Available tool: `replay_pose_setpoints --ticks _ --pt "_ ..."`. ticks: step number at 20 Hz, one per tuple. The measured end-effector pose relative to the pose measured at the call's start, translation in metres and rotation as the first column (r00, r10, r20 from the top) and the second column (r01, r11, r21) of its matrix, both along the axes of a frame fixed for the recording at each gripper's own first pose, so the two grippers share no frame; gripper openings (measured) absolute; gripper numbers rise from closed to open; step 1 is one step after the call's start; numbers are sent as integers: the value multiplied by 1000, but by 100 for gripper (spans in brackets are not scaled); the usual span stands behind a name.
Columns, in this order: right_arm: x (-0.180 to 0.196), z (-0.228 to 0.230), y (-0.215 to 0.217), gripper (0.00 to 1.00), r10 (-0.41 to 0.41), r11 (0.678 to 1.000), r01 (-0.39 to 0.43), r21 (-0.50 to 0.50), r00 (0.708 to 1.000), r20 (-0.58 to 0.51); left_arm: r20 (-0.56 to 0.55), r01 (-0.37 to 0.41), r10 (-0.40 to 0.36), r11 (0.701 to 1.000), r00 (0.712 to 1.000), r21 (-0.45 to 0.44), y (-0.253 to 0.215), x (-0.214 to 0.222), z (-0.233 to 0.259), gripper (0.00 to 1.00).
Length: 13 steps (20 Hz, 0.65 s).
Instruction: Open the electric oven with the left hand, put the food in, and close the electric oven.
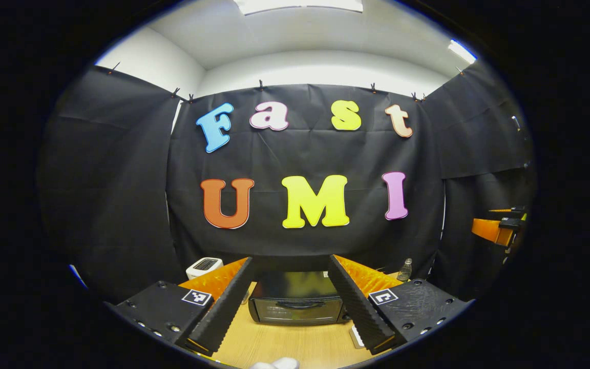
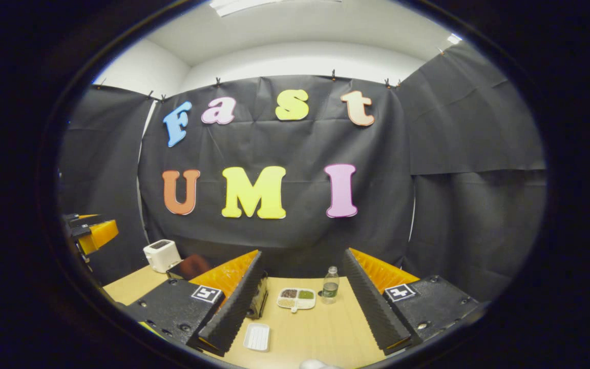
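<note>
Desk (image 2: 320, 328): pale wood surface carrying all items, set before the black cloth wall. Oven (image 1: 297, 303): dark box standing on the desk, door shut, handle (image 1: 296, 305) across its front; in the left gripper view it sits centred between the fingers and ahead of them, untouched. In the right gripper view the oven (image 2: 260, 300) is mostly hidden behind that gripper's left finger. Toaster (image 2: 162, 254): white, behind and to the left of the oven, near the wall. Left gripper (image 1: 292, 328): jaws wide apart, holding nothing, aimed at the oven front. Right gripper (image 2: 305, 335): jaws wide apart, holding nothing, to the right of the oven. Food tray (image 2: 296, 299): white, divided into compartments with dark, green and pale contents, lying just right of the oven. Bottle (image 2: 330, 285): clear, upright, just right of the food tray, farther from the oven. Small white tray (image 2: 257, 336): ribbed, in front of the oven's right corner, near the desk's front edge.
</note>
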State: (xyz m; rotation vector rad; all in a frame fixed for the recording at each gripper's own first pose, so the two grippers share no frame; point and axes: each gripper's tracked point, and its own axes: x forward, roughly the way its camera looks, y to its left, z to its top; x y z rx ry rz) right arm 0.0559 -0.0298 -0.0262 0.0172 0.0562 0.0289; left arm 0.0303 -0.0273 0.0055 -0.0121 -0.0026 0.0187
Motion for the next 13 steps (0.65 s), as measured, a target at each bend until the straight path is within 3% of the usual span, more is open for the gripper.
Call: replay_pose_setpoints --ticks 13 --pt "-14 0 -2 89 -25 1000 25 7 1000 -3 28 29 -29 1000 999 10 -2 -3 13 95"
